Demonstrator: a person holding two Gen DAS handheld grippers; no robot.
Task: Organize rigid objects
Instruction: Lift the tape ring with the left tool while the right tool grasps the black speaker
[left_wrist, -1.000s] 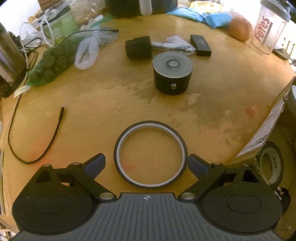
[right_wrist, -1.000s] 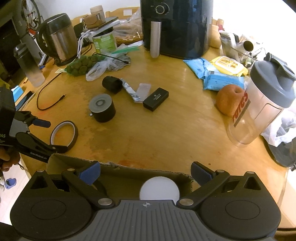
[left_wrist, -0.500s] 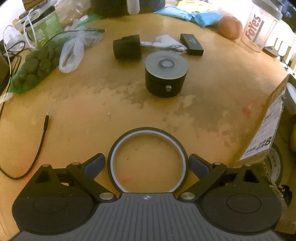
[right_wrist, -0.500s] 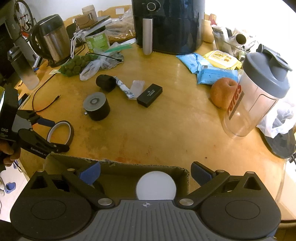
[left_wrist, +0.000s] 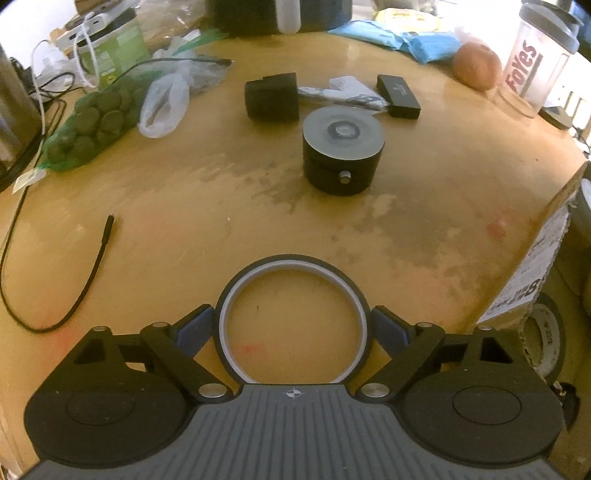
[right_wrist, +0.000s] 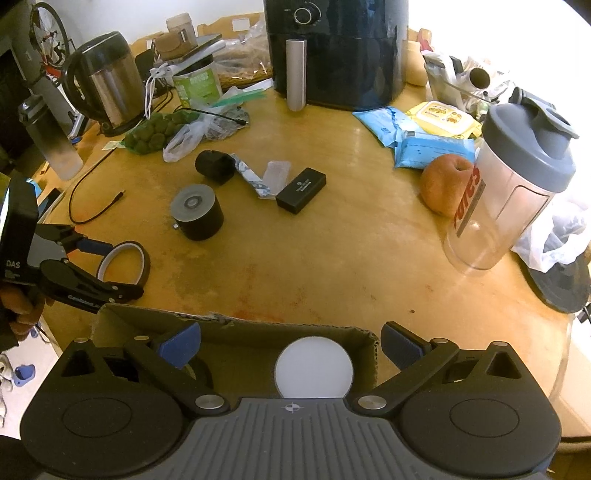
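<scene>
Left gripper (left_wrist: 293, 328): its jaws were wide, 1 blue pad on each side of the tape ring (left_wrist: 293, 325). Whether the pads touched the ring, I cannot tell.
Tape ring: it lay flat on the wooden surface (left_wrist: 221, 206), right between the left jaws, so its round sides faced the 2 pads.
Right gripper (right_wrist: 290, 347): its jaws were wide and held nothing. It hung over the cardboard box (right_wrist: 236, 332), above a white round thing (right_wrist: 313, 365) inside.
Nearer hand: the left one was much nearer the ring. The right one was well apart from it.
Box: it sat just to the right of the ring, at the edge of the surface.
Still out: a black can (left_wrist: 343, 155), a black plug (left_wrist: 272, 96) and a small black box (left_wrist: 398, 96) lay farther off.
Next, I think: close the left jaws on the ring, lift it, carry it right into the box.
</scene>
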